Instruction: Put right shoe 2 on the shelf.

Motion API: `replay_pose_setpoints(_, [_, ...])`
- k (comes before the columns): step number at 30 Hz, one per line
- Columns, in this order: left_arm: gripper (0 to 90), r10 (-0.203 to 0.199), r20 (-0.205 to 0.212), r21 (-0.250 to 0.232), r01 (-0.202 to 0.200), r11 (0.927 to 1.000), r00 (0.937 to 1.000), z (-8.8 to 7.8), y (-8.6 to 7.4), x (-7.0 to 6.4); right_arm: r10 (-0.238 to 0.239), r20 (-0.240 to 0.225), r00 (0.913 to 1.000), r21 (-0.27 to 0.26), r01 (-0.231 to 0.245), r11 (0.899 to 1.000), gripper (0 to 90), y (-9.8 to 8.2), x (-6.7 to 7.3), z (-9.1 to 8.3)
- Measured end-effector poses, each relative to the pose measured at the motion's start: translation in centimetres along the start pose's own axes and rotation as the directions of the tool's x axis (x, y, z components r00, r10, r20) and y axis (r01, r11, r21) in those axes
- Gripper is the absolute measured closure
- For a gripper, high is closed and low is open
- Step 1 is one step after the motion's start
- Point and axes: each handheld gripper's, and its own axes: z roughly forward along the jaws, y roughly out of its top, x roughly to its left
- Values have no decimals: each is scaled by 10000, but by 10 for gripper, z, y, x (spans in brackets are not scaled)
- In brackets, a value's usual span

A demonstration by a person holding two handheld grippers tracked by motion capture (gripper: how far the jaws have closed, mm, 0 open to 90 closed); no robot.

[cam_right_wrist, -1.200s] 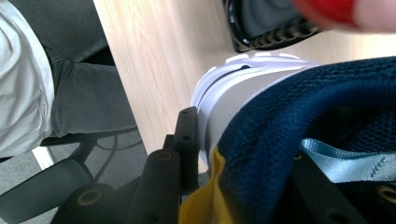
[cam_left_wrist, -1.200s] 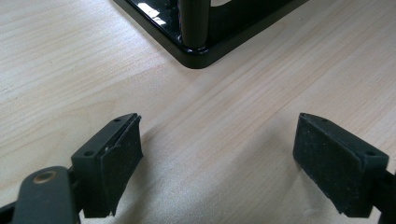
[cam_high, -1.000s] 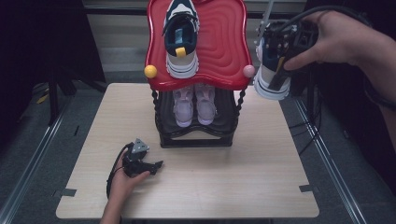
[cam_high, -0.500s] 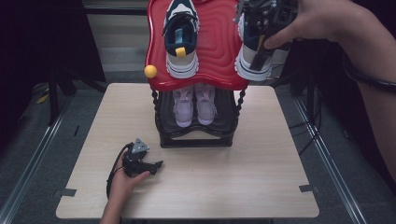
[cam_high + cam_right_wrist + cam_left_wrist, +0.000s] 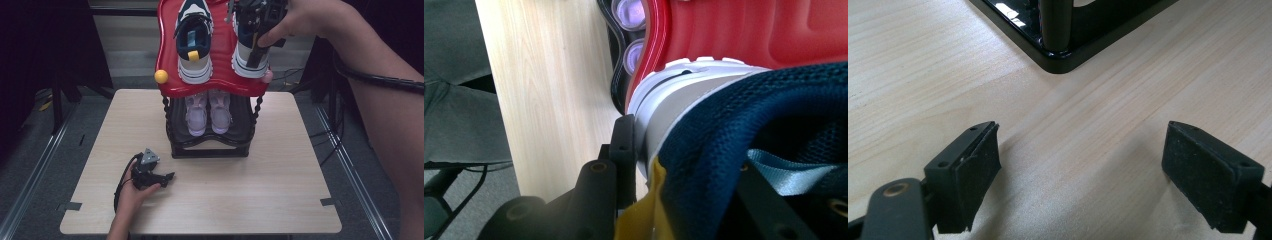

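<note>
A red wavy top shelf (image 5: 220,75) crowns a black shoe rack (image 5: 210,145) at the table's far middle. One navy and white sneaker (image 5: 193,45) stands on the shelf's left half. My right gripper (image 5: 252,50) is shut on the heel of its twin sneaker (image 5: 245,55) over the shelf's right half. In the right gripper view the navy mesh heel (image 5: 734,110) sits between the jaws of that gripper (image 5: 694,170), its white sole close to the red shelf (image 5: 734,35); contact is unclear. My left gripper (image 5: 150,172) rests on the table, open (image 5: 1080,170) and empty.
A pale pink pair of shoes (image 5: 207,112) sits on the rack's lower tier. A yellow ball (image 5: 161,76) and a pink ball (image 5: 268,76) cap the shelf's front corners. The rack's black base corner (image 5: 1063,55) lies just ahead of the left gripper. Bare wooden tabletop (image 5: 280,185) spreads front and right.
The right gripper carried the sneaker leftward from beside the rack's right edge to above the red shelf. The left gripper stayed where it was.
</note>
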Motion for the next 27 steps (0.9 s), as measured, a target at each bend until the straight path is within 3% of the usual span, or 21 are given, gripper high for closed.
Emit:
replay_pose_setpoints(18, [148, 3, 13, 2, -3, 10000, 10000, 0, 0, 0, -890, 495, 9948, 334, 874, 9956, 699, 27, -10, 23])
replay_pose_setpoints(27, [148, 16, 25, -3, -16, 10000, 10000, 0, 0, 0, -859, 485, 9951, 306, 845, 9960, 696, 31, -13, 30])
